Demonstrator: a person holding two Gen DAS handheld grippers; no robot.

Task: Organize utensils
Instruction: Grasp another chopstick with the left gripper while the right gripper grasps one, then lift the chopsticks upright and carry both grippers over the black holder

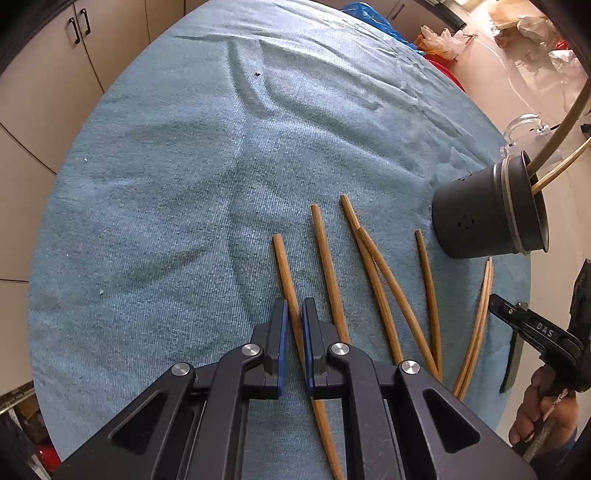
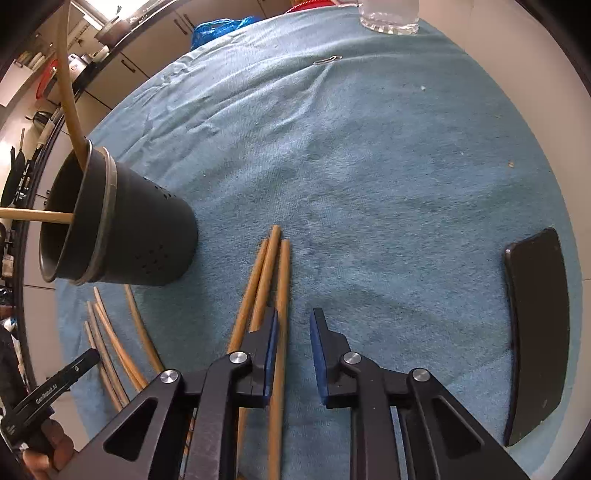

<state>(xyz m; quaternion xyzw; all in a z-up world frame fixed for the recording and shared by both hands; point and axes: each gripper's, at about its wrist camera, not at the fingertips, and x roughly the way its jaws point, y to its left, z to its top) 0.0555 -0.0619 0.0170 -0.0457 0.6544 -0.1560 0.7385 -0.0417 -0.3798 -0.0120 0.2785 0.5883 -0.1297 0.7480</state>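
Observation:
Several wooden chopsticks lie on a blue towel [image 1: 166, 184]. My left gripper [image 1: 295, 302] points down and is shut on one chopstick [image 1: 282, 266], the leftmost of the row. A dark grey holder cup [image 1: 480, 218] stands at the right with two sticks leaning out of it. In the right wrist view the cup [image 2: 140, 236] is at the left and three chopsticks lie side by side. My right gripper [image 2: 295, 314] straddles the rightmost chopstick [image 2: 283, 273]. That stick lies against the left pad, and the right pad stands clear of it.
A black flat phone-like slab [image 2: 535, 332] lies at the towel's right edge. A glass [image 2: 391, 18] stands at the far side, with a paper clip [image 2: 327, 60] near it. More chopsticks [image 2: 110, 347] lie below the cup. A person's hand [image 1: 543, 417] holds the right gripper.

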